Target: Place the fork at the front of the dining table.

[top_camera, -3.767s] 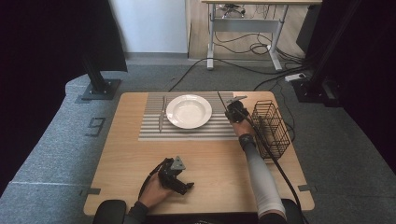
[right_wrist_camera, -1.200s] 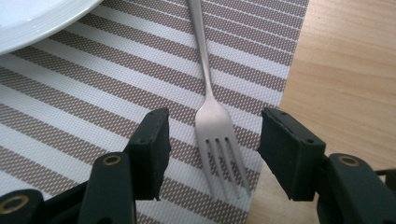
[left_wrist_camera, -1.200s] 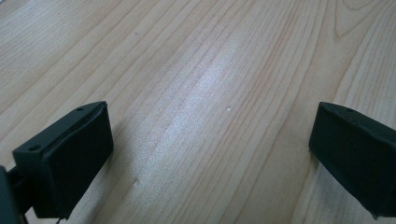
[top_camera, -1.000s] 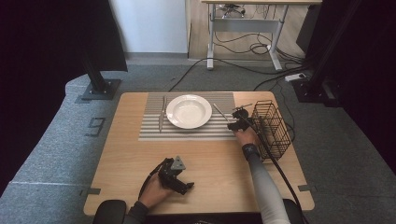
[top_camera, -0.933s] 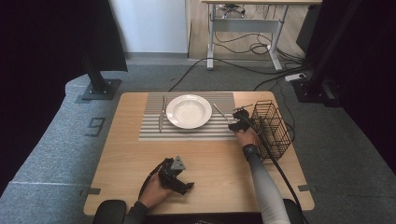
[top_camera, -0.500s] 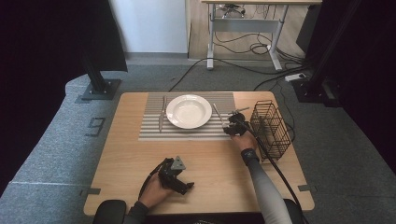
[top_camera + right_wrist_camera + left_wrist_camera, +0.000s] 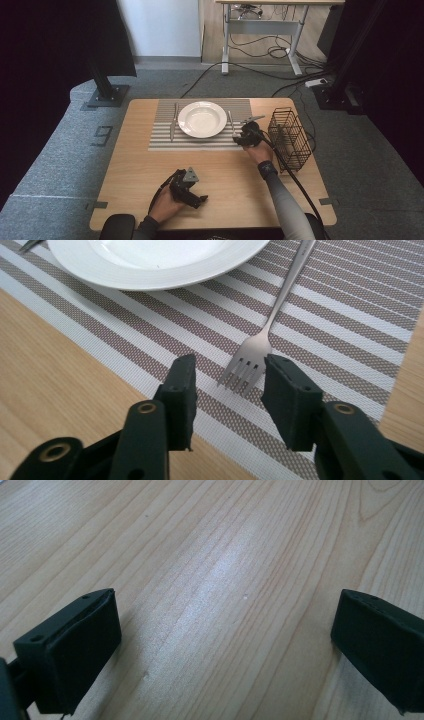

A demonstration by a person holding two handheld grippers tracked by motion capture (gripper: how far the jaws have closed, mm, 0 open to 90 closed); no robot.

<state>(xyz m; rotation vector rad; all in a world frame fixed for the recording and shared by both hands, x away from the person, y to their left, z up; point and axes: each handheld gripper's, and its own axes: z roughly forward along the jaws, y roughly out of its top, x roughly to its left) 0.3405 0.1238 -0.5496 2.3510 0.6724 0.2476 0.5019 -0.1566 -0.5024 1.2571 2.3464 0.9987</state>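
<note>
A white plate (image 7: pixel 202 119) sits on a striped placemat (image 7: pixel 165 140). A knife (image 7: pixel 173 122) lies left of the plate and a fork (image 7: pixel 231 122) lies right of it. My right gripper (image 7: pixel 247 135) hovers low at the near end of the fork. In the right gripper view it (image 7: pixel 227 375) is open, and the tines of the fork (image 7: pixel 280 300) lie flat on the mat between its jaw tips, untouched. The plate's rim (image 7: pixel 150 275) is just beyond. My left gripper (image 7: pixel 187 187) rests near the table's front edge; its jaws (image 7: pixel 225 625) stand wide open over bare wood.
A black wire basket (image 7: pixel 290 137) stands on the table right of my right gripper, and the gripper's cable runs along its near side. Bare wooden tabletop (image 7: pixel 225 175) stretches between the placemat and the front edge.
My right gripper has drawn back from beside the basket toward the person's side and slightly left, ending at the fork's tines. The left gripper has stayed still.
</note>
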